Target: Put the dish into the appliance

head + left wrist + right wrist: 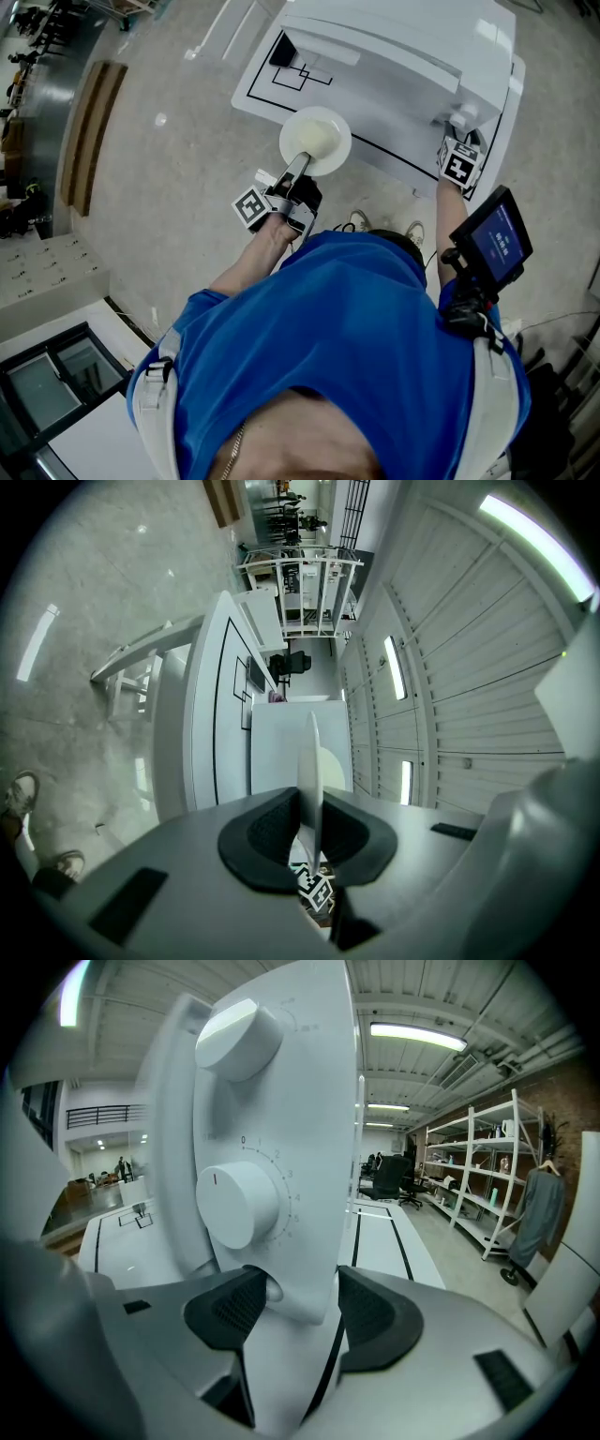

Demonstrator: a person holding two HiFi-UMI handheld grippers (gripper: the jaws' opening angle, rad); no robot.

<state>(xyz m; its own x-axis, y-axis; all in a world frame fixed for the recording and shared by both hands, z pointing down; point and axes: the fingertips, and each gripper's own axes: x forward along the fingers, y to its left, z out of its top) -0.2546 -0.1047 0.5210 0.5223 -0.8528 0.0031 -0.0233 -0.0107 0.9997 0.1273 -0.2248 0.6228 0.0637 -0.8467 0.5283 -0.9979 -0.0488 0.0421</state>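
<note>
The left gripper [302, 164] pinches the dish [319, 136] by its rim above the desk [255, 94], not yet inside the appliance [394, 66], whose panel corner sits between the right gripper's [459, 122] spread jaws.

Bench [267, 94]: standing on the floor [159, 187] ahead of the person, running across the upper part of the head view.
Appliance [394, 66]: sitting on the bench, toward its right end.
Dish [316, 139]: hanging at the bench's near edge, left of the appliance, its rim sitting between the closed jaws of the left hand-held gripper [302, 164], which is lying on the person's side of it.
Right hand-held gripper [298, 1305]: sitting at the appliance's near right corner, jaws standing apart on either side of the knob panel's lower corner.
Knobs: sitting one above the other on that panel, the lower knob [236, 1206] just above the jaws.
Shoes [358, 222]: standing on the floor just before the bench, between the two hand-held grippers.
</note>
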